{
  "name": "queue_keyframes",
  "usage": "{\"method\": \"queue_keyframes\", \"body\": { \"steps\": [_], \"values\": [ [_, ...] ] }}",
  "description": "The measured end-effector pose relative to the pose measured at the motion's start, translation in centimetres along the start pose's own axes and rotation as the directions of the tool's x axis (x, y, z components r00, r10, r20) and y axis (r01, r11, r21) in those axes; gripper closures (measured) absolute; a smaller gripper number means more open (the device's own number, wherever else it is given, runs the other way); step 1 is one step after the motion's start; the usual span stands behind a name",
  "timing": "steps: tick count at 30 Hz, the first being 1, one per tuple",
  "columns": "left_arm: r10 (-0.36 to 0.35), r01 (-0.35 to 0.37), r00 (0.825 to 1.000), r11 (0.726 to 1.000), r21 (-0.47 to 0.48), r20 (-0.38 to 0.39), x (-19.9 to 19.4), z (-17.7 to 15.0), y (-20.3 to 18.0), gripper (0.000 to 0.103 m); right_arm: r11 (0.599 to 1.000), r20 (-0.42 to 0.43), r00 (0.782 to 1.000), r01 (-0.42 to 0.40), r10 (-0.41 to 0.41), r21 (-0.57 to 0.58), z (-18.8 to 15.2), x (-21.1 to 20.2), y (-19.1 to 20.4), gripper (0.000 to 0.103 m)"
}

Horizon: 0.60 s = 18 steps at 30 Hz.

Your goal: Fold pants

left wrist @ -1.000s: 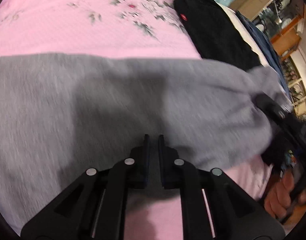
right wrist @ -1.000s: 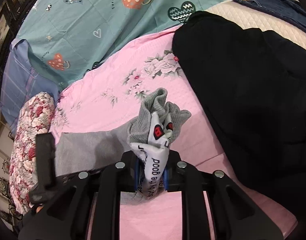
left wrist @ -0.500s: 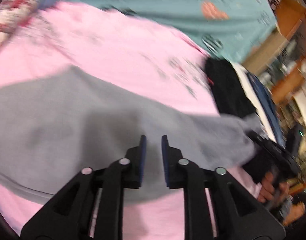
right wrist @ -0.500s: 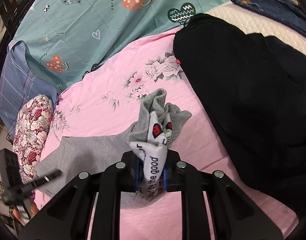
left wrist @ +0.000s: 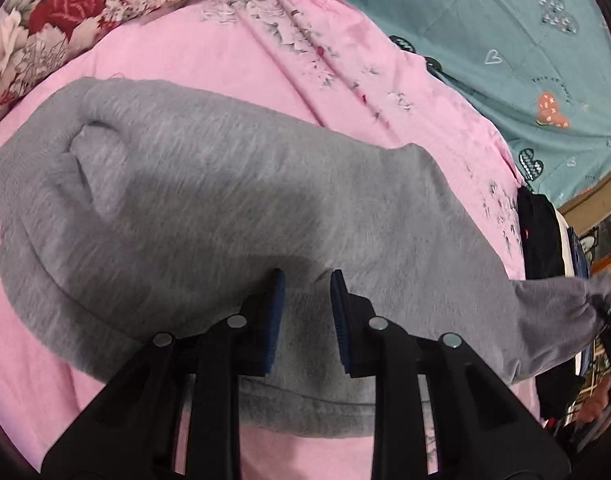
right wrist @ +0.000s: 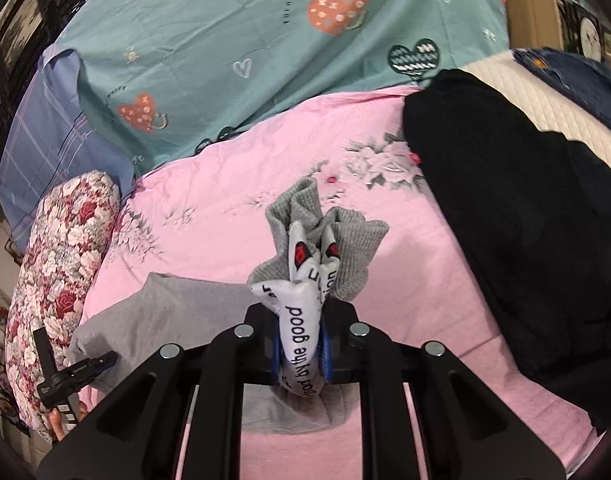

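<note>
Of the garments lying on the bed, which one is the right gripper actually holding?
The grey pants: the right gripper pinches their bunched cuff and white printed label. The black garment and blue jeans lie untouched.

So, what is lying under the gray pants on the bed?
Under the gray pants lies the pink floral sheet, visible all around them. The sheet directly beneath is covered, so anything there is hidden.

A pink floral bedsheet (right wrist: 209,240) covers the bed. Behind it hangs a teal sheet printed with hearts (right wrist: 265,40), with a blue plaid pillow (right wrist: 45,132) to its left. A red-and-white rose-print bolster (right wrist: 61,248) lies along the left edge. A black garment (right wrist: 525,220) sprawls at right, beside a cream quilted pad (right wrist: 545,92) and dark denim (right wrist: 577,76).
</note>
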<state>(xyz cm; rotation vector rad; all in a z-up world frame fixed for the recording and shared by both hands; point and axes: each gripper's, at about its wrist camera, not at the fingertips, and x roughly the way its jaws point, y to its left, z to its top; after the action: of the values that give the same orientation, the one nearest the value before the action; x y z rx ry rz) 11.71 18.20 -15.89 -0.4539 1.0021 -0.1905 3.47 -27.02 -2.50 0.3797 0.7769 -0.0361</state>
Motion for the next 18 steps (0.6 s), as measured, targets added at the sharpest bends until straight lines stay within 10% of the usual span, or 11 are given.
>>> {"method": "queue_keyframes", "body": {
  "steps": [6, 18],
  "values": [
    [-0.106, 0.106, 0.994, 0.994, -0.014, 0.002, 0.1, -0.1, 1.3, 0.076, 0.987, -0.052, 0.999, -0.019, 0.011, -0.159, -0.3, 2.8, 7.8, 0.089],
    [-0.080, 0.080, 0.997, 0.997, 0.022, 0.021, 0.1, -0.4, 0.9, 0.076, 0.889, -0.238, 0.968, -0.039, -0.079, -0.456, -7.3, 15.0, 22.8, 0.090]
  ]
}}
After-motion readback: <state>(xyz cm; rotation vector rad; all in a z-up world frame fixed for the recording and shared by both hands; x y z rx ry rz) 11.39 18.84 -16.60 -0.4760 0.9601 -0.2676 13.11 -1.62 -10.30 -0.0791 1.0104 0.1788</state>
